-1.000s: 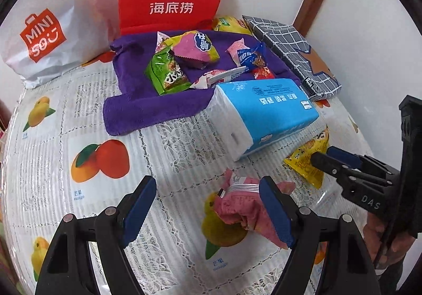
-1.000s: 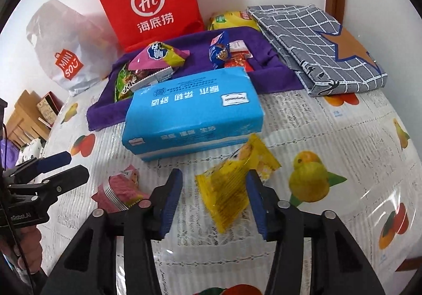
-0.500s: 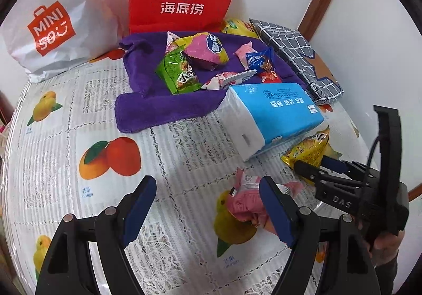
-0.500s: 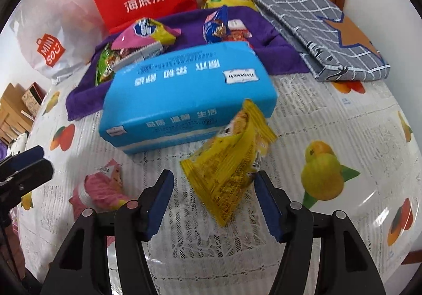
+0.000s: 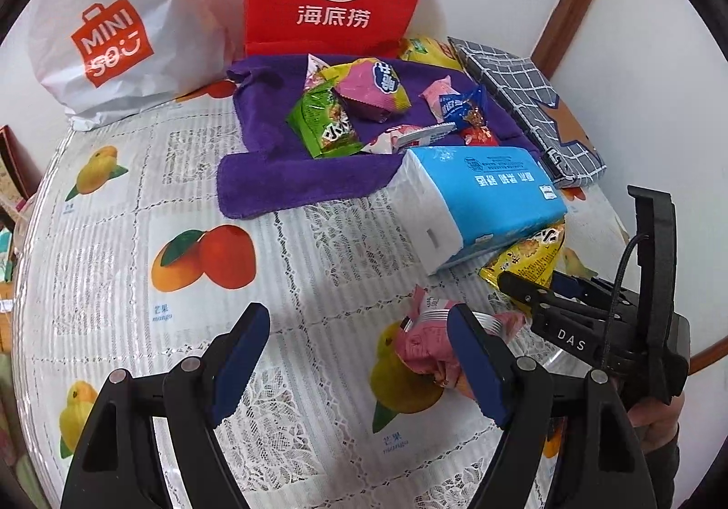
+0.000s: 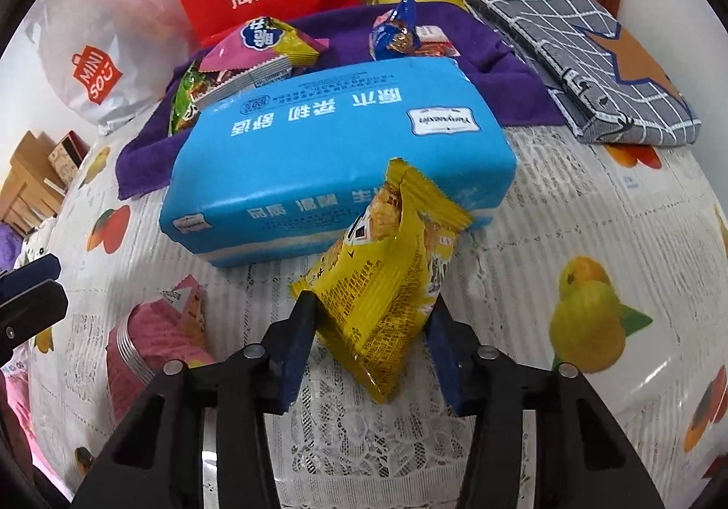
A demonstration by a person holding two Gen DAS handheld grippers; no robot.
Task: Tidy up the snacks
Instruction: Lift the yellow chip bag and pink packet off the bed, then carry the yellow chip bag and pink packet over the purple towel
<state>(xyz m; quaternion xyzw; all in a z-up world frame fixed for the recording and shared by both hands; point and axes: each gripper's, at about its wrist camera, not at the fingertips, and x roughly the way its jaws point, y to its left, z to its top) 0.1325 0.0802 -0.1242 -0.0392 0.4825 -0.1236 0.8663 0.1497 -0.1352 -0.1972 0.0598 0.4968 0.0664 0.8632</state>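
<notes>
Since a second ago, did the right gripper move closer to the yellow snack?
Yes. The right gripper has pushed forward toward the blue tissue pack, so its fingers now sit on both sides of the yellow snack packet, with narrower spacing.

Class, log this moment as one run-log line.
right gripper: closing round yellow snack packet | left gripper: open beside pink snack packet | purple towel: holds other snacks

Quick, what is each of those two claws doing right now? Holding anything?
Left gripper: open, holding nothing; the pink snack packet lies beside its right finger.
Right gripper: fingers on both sides of the yellow snack packet; clamped or not, cannot tell.
</notes>
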